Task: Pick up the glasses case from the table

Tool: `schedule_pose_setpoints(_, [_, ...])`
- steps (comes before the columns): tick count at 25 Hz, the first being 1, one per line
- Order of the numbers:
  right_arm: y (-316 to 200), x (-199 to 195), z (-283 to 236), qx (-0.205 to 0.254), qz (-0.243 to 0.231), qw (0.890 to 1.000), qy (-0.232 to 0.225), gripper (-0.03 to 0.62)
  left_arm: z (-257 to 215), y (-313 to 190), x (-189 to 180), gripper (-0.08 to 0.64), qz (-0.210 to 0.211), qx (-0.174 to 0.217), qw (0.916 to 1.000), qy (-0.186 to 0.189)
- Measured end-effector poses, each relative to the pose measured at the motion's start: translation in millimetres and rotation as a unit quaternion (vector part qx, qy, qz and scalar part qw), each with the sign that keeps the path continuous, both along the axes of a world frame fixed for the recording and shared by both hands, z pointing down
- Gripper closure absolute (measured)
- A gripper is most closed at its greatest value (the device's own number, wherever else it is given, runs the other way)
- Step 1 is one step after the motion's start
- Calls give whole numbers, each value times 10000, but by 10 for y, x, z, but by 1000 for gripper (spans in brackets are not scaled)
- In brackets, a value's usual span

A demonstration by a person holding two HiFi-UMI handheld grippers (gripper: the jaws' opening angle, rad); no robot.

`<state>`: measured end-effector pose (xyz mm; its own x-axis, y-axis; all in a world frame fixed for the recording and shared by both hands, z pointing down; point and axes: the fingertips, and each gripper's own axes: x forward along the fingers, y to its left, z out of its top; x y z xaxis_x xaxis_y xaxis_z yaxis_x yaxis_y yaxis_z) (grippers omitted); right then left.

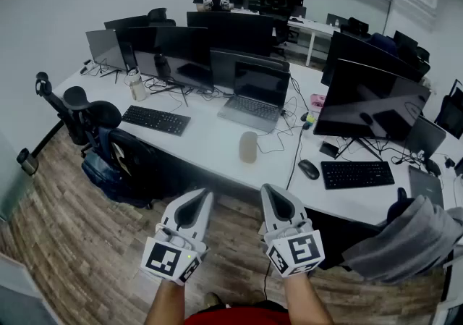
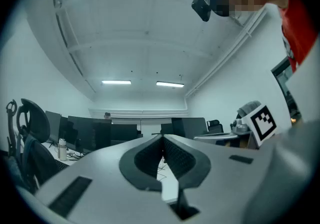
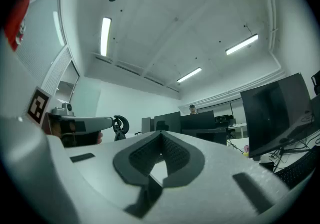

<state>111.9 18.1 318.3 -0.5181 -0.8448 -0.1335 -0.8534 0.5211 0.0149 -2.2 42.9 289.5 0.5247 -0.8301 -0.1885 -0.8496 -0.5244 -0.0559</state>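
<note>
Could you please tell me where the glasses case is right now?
In the head view, the oval beige-grey glasses case lies on the white desk, just in front of the open grey laptop and left of the black computer mouse.

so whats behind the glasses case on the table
An open laptop sits just behind the glasses case, with a row of dark monitors beyond it. Whatever lies on the table directly behind the laptop's raised screen is covered by it.
</note>
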Motion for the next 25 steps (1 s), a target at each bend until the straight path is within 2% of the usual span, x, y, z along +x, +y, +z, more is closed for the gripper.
schedule_pose_setpoints(14, [-22, -234, -10, -2, -95, 9999, -55, 588, 0, -11, -219, 551, 1, 23, 10000, 59])
schedule_pose_setpoints(19, [-87, -456, 53, -87, -43, 10000, 7, 588, 47, -10, -500, 549, -69, 26, 9999, 123])
schedule_pose_setpoints(25, [-173, -873, 172, -151, 48, 9998, 129, 588, 145, 56, -1002, 551, -137, 48, 9997, 172])
